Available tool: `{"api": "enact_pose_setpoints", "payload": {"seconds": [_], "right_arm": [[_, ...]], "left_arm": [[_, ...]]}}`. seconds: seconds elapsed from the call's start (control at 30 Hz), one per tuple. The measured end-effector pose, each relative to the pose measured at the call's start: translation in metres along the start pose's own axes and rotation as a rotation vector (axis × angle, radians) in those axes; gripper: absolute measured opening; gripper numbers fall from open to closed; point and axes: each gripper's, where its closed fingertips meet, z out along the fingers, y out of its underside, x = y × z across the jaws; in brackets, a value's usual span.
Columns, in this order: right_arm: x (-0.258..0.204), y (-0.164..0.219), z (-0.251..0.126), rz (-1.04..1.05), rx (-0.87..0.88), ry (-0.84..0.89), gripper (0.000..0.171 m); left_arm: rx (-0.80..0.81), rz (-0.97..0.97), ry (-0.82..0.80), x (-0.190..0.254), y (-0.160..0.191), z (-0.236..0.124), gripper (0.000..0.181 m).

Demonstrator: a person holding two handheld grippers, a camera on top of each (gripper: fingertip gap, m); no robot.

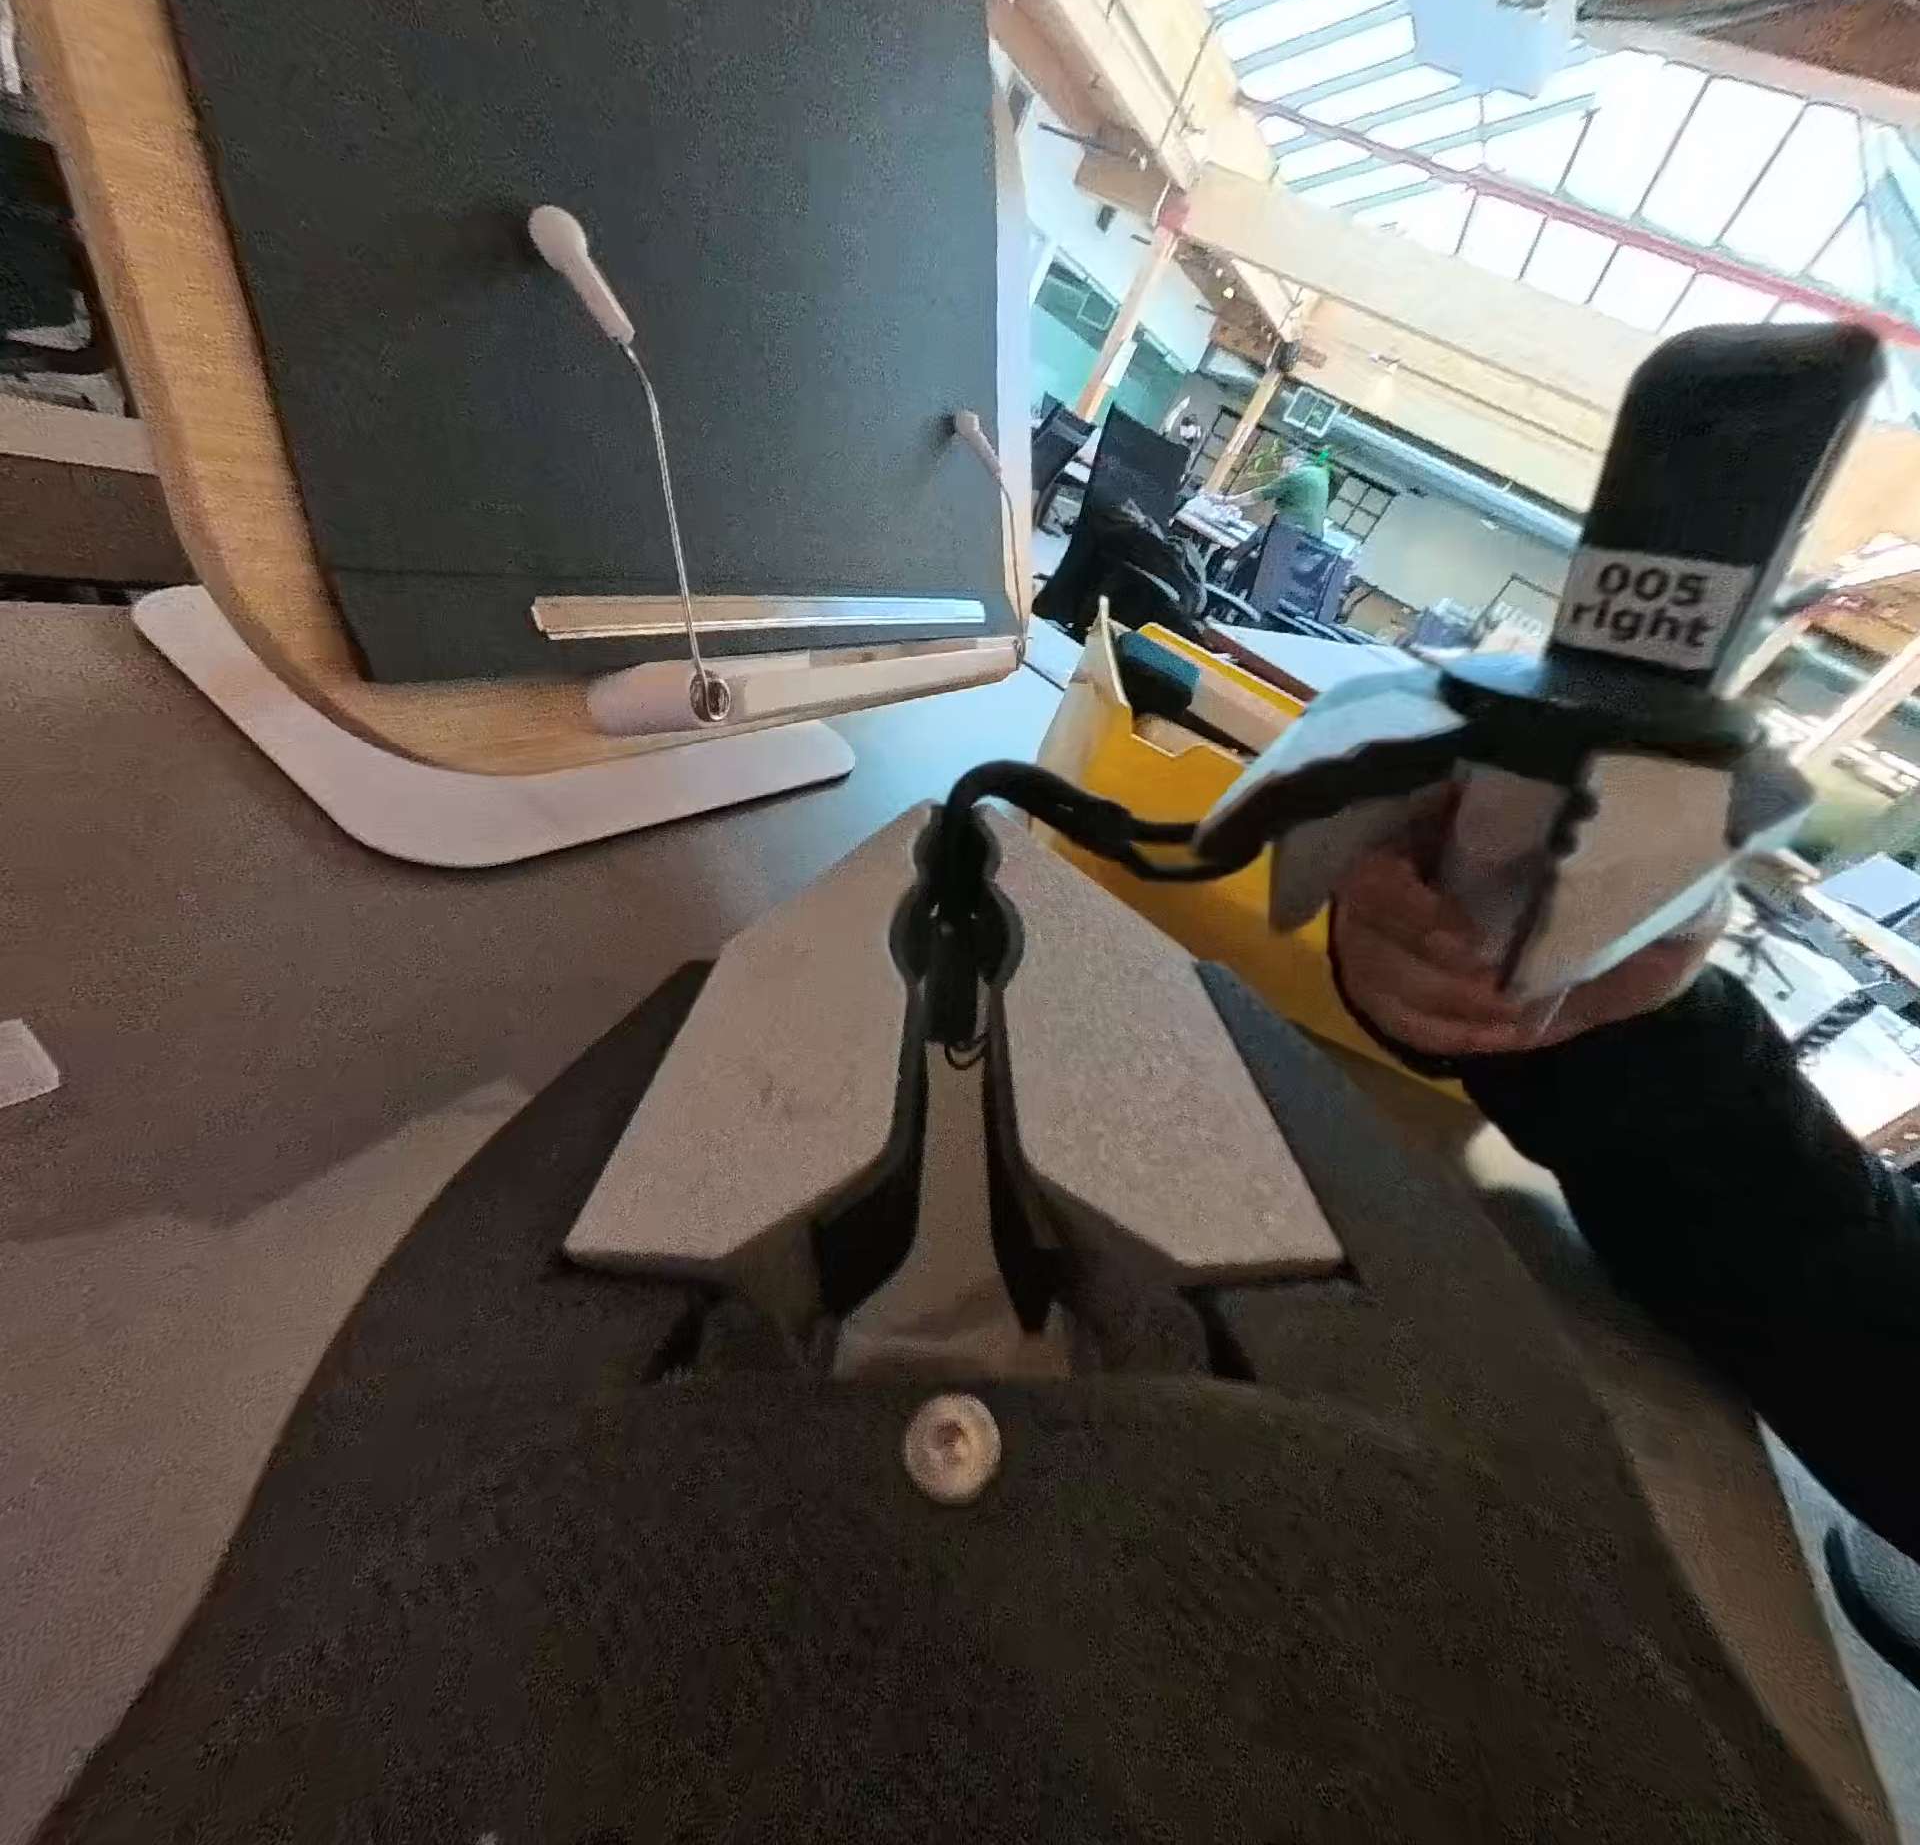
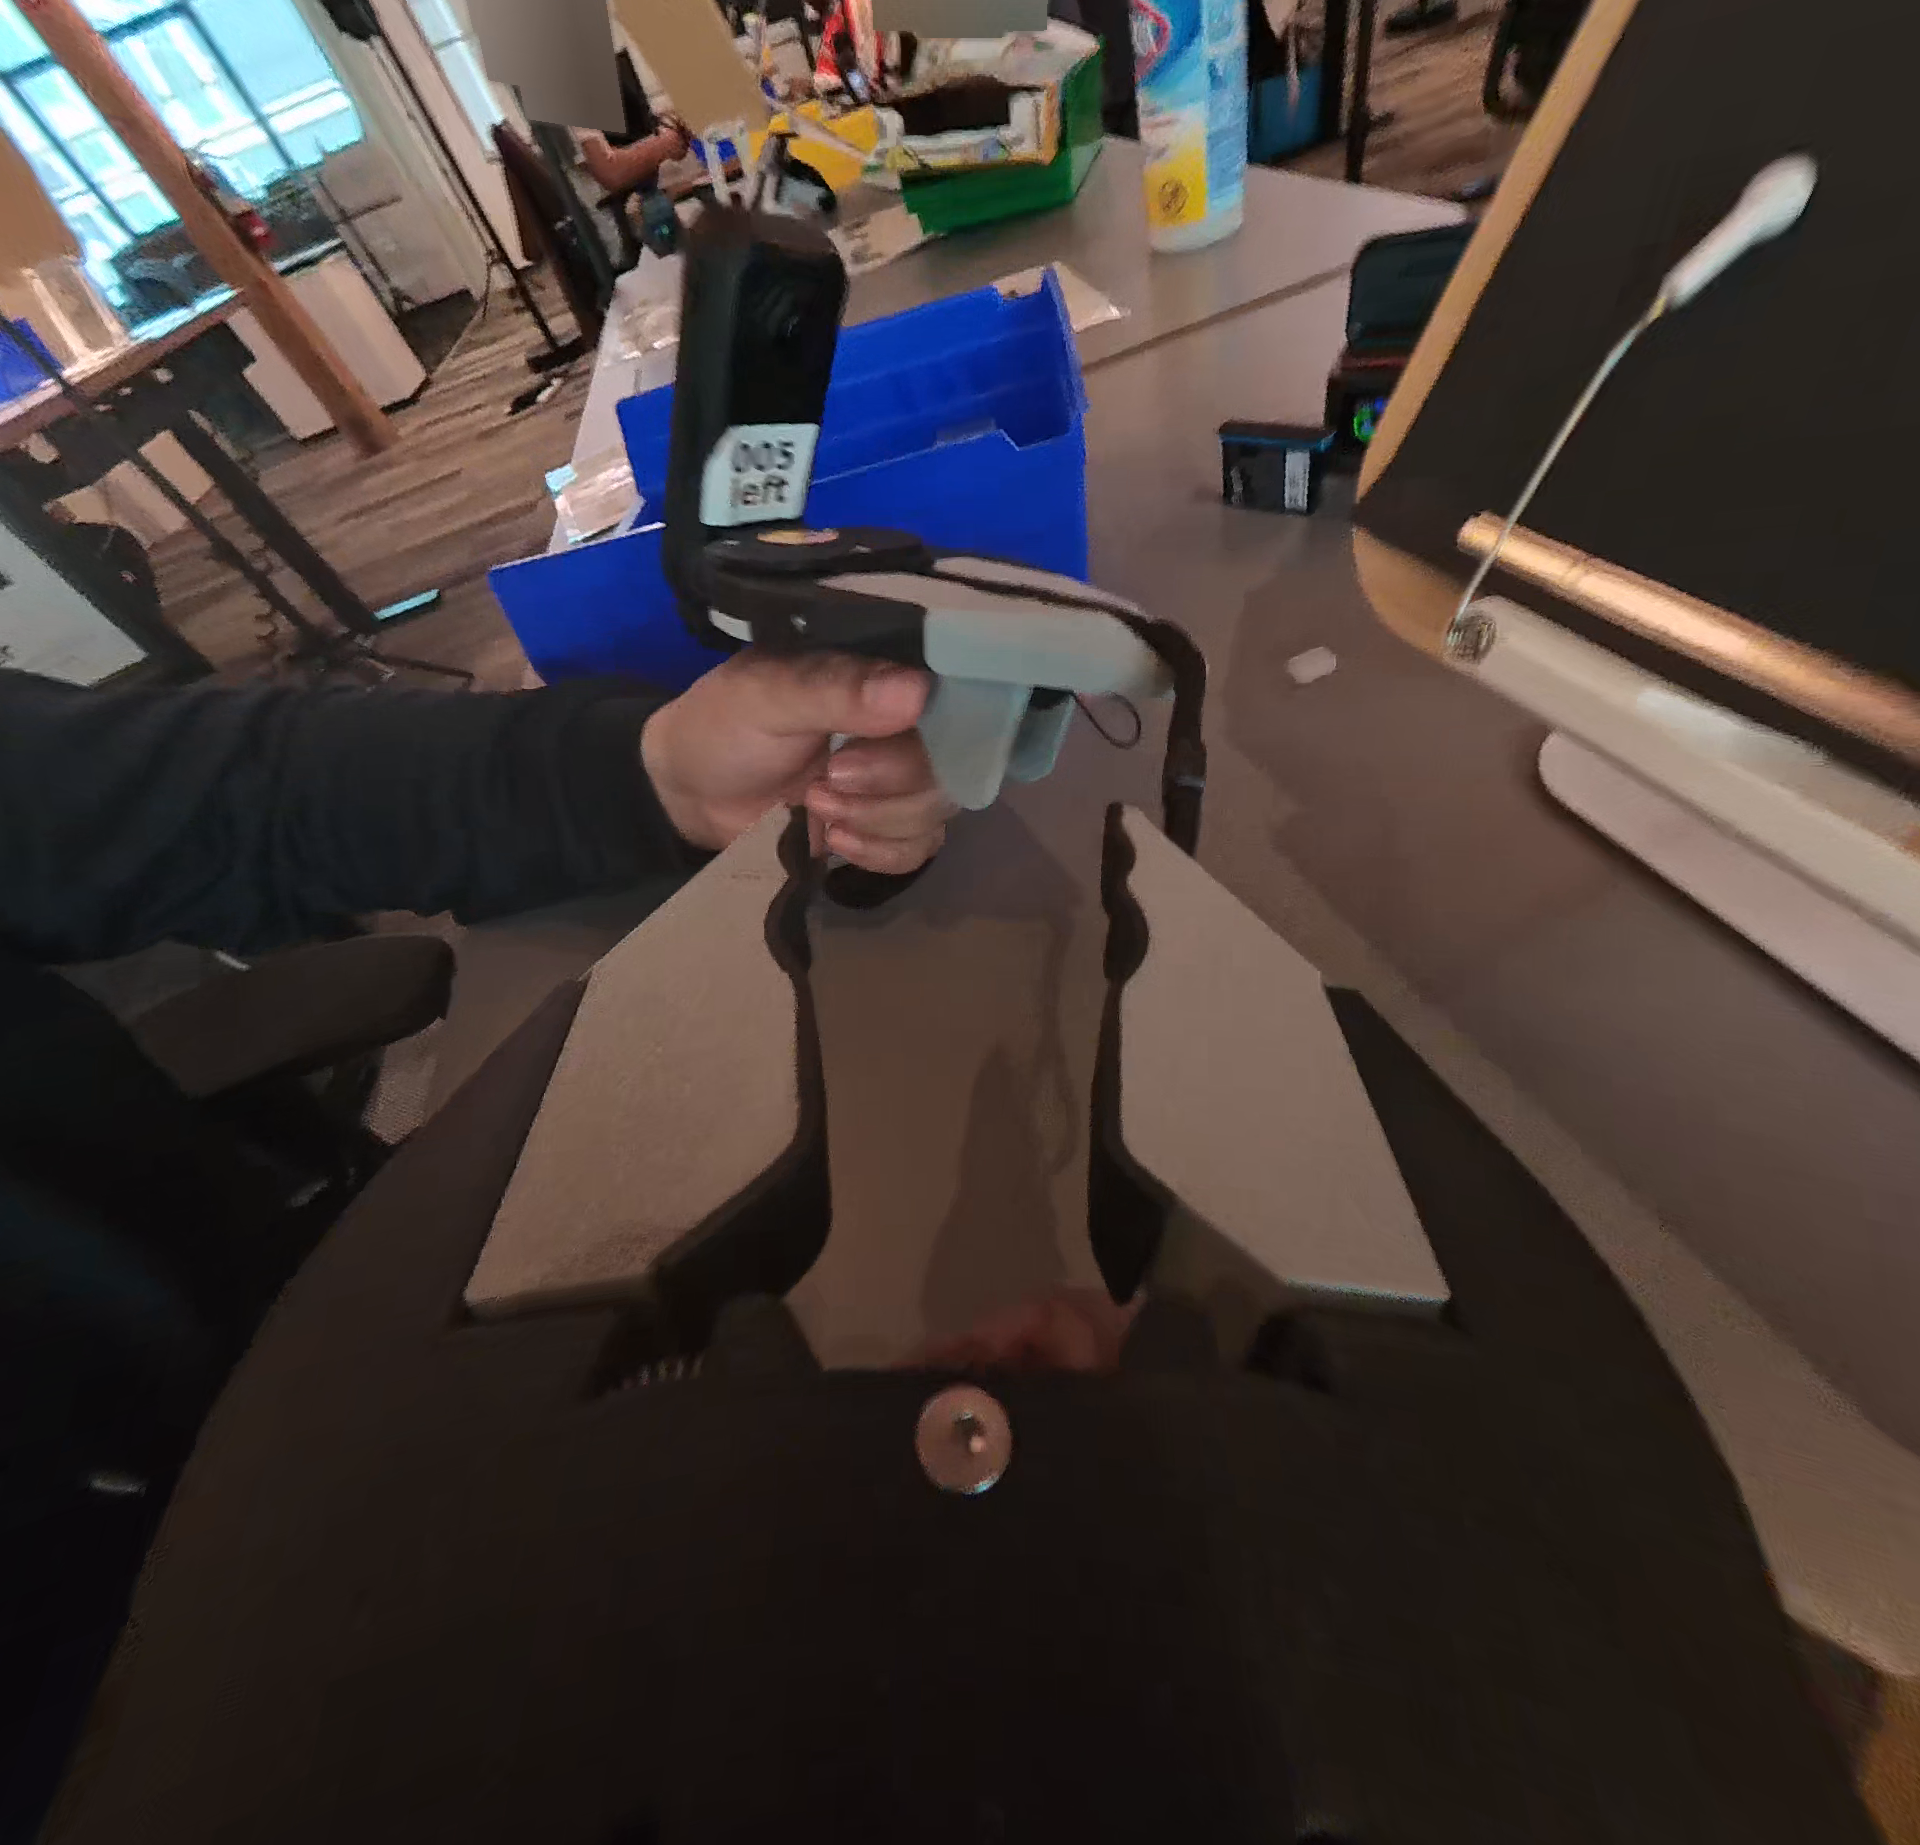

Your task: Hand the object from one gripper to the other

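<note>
Left gripper (image 1: 954, 922): jaws drawn together and clamped on a black cord (image 1: 1049, 808), a thin strap-like piece with a small loop and clip. From the pinch point the cord arcs up and off to the right, toward the right gripper (image 1: 1247, 839); in the left wrist view its far end meets that gripper's jaw tips, but whether it is gripped there cannot be told from that angle.

Right gripper, own view (image 2: 956, 860): jaws stand apart, a clear gap between them, nothing between the tips. Grey table (image 2: 1403, 964) shows through the gap.

From the right wrist view the left gripper (image 2: 1153, 652) is held sideways above the table in a hand (image 2: 800, 756) with a dark sleeve. The cord (image 2: 1190, 746) hangs down from its jaw tips, ending just beside the right jaw tip of the right gripper; contact cannot be confirmed.

Surroundings: a book stand (image 1: 582, 341) with a dark panel, wooden edge, white base and two wire page holders stands on the table ahead of the left gripper, to the right of the right gripper. A blue bin (image 2: 935, 465) sits behind the left gripper. A yellow box (image 1: 1153, 787) lies behind the cord in the left wrist view. A white wipes canister (image 2: 1190, 91) and a small black box (image 2: 1273, 465) stand farther back on the table.

Both views show motion blur.
</note>
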Motion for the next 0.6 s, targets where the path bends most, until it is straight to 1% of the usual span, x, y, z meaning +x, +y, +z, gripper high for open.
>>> {"api": "enact_pose_setpoints", "payload": {"seconds": [0.03,0.07,0.1,0.13,0.17,0.23,0.27,0.33,0.37,0.4,0.43,0.5,0.53,0.57,0.6], "right_arm": [[-0.002,0.009,0.008,0.052,-0.041,-0.014,0.055],[-0.012,0.023,0.015,0.104,-0.112,-0.088,0.063],[-0.021,0.033,0.021,0.137,-0.169,-0.161,0.067],[-0.022,0.038,0.026,0.152,-0.182,-0.173,0.067],[-0.024,0.039,0.030,0.151,-0.175,-0.176,0.066],[-0.040,0.044,0.031,0.111,-0.197,-0.258,0.066],[-0.038,0.042,0.034,0.076,-0.184,-0.229,0.068],[-0.005,0.031,0.037,0.036,-0.112,-0.011,0.072],[0.013,0.026,0.034,0.053,-0.082,0.088,0.069],[0.026,0.022,0.030,0.089,-0.049,0.144,0.070],[0.034,0.016,0.026,0.133,0.004,0.161,0.071],[0.038,-0.004,0.017,0.221,0.155,0.124,0.072],[0.038,-0.014,0.011,0.254,0.225,0.100,0.067],[0.039,-0.021,0.005,0.273,0.275,0.077,0.050],[0.038,-0.020,0.003,0.272,0.274,0.059,0.004]], "left_arm": [[0.027,-0.012,-0.016,-0.001,-0.003,-0.001,0.000],[0.035,-0.022,-0.035,-0.003,-0.003,-0.001,0.000],[0.053,-0.033,-0.045,-0.003,-0.004,-0.002,0.000],[0.078,-0.037,-0.051,-0.002,-0.007,-0.004,0.000],[0.094,-0.018,-0.091,-0.007,-0.009,-0.006,0.000],[0.087,0.069,-0.149,-0.012,-0.009,-0.008,0.000],[0.073,0.115,-0.140,-0.010,-0.007,-0.008,0.000],[0.067,0.178,-0.098,0.000,-0.005,-0.003,0.000],[0.073,0.181,-0.063,0.009,-0.005,-0.001,0.000],[0.075,0.171,-0.030,0.017,-0.004,0.001,0.000],[0.073,0.157,0.000,0.024,-0.002,0.002,0.000],[0.041,0.160,0.060,0.040,0.005,0.006,0.000],[0.014,0.176,0.062,0.043,0.012,0.009,0.000],[-0.011,0.196,0.057,0.045,0.019,0.011,0.000],[-0.030,0.208,0.061,0.047,0.024,0.015,0.000]]}}
